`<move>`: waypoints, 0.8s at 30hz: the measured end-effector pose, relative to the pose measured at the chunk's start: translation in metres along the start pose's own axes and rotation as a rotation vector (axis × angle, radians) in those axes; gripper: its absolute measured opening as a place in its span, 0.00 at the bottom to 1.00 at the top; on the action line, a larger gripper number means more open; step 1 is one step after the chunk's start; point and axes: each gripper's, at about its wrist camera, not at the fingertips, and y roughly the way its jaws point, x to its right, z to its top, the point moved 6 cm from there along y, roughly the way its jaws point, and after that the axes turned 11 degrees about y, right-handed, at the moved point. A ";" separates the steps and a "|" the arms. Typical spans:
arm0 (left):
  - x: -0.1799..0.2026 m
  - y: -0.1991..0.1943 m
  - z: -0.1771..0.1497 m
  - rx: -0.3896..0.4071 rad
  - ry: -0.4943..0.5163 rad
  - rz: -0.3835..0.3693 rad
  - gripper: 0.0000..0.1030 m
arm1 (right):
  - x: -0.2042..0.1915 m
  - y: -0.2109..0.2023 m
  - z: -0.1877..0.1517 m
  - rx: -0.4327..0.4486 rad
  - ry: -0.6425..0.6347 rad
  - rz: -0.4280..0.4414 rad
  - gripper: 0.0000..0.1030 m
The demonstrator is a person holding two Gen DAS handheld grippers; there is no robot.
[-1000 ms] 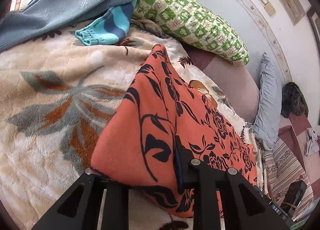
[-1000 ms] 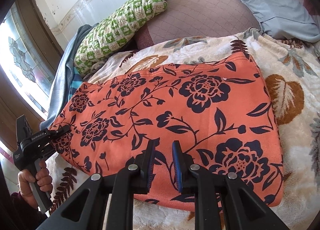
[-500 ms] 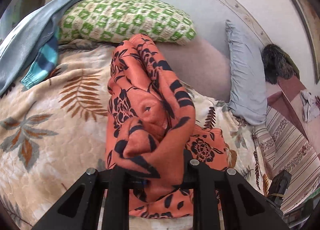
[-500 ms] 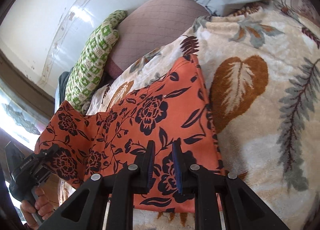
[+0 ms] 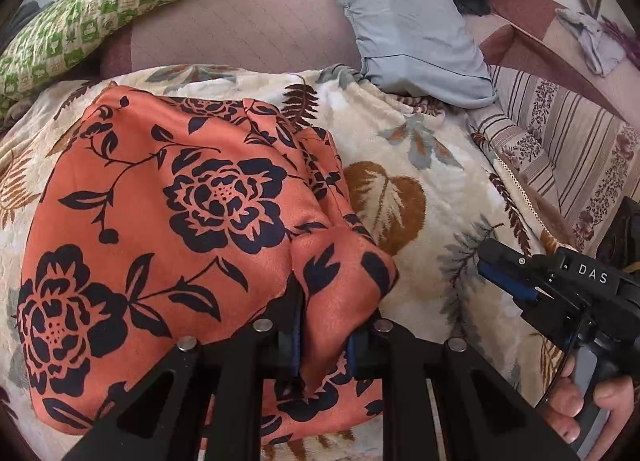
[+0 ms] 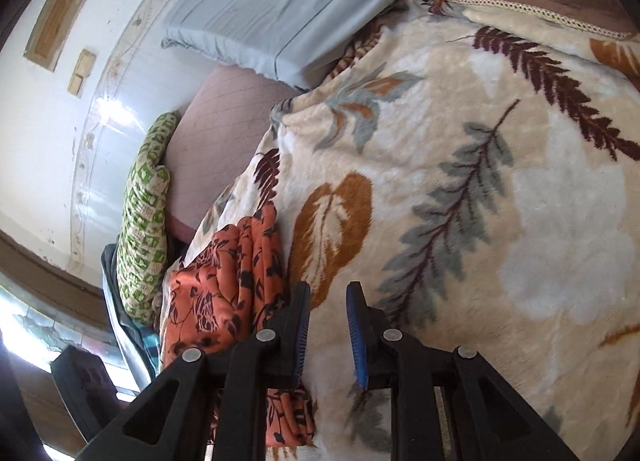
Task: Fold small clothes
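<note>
An orange cloth with black flowers (image 5: pixel 168 221) lies folded over on a cream leaf-print blanket (image 5: pixel 432 189). My left gripper (image 5: pixel 322 345) is shut on a bunched corner of the cloth at its right edge. My right gripper (image 6: pixel 328 325) is open and empty over the blanket (image 6: pixel 500 181), just right of the cloth (image 6: pixel 224 289). In the left wrist view the right gripper (image 5: pixel 532 285) shows at the right, held by a hand.
A green patterned pillow (image 5: pixel 88 17), a mauve cushion (image 5: pixel 236 21) and a pale blue pillow (image 5: pixel 404 17) line the wall behind the blanket. A striped sheet (image 5: pixel 572 149) lies to the right. A window (image 6: pixel 36 321) is at the left in the right wrist view.
My left gripper carried the cloth's corner across to the right, folding the cloth over itself. My right gripper let go of the cloth, opened and moved off to the right.
</note>
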 end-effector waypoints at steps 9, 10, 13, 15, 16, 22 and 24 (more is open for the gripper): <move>0.001 -0.029 0.006 0.051 0.059 0.006 0.13 | -0.045 0.027 -0.033 -0.335 0.082 0.424 0.71; 0.002 -0.031 0.003 0.049 0.069 0.007 0.13 | -0.048 0.031 -0.037 -0.351 0.101 0.445 0.84; 0.004 -0.035 -0.008 0.040 0.089 0.008 0.13 | -0.058 0.051 -0.041 -0.387 0.113 0.468 0.84; 0.006 -0.036 -0.014 0.031 0.096 -0.004 0.13 | -0.065 0.066 -0.042 -0.387 0.086 0.427 0.84; 0.008 -0.037 -0.017 0.029 0.102 -0.011 0.13 | -0.068 0.074 -0.042 -0.402 0.075 0.420 0.84; 0.011 -0.033 -0.022 0.029 0.124 -0.013 0.12 | -0.089 0.115 -0.050 -0.480 0.026 0.383 0.64; 0.008 -0.030 -0.023 0.022 0.115 -0.020 0.12 | -0.090 0.128 -0.055 -0.474 -0.042 0.291 0.43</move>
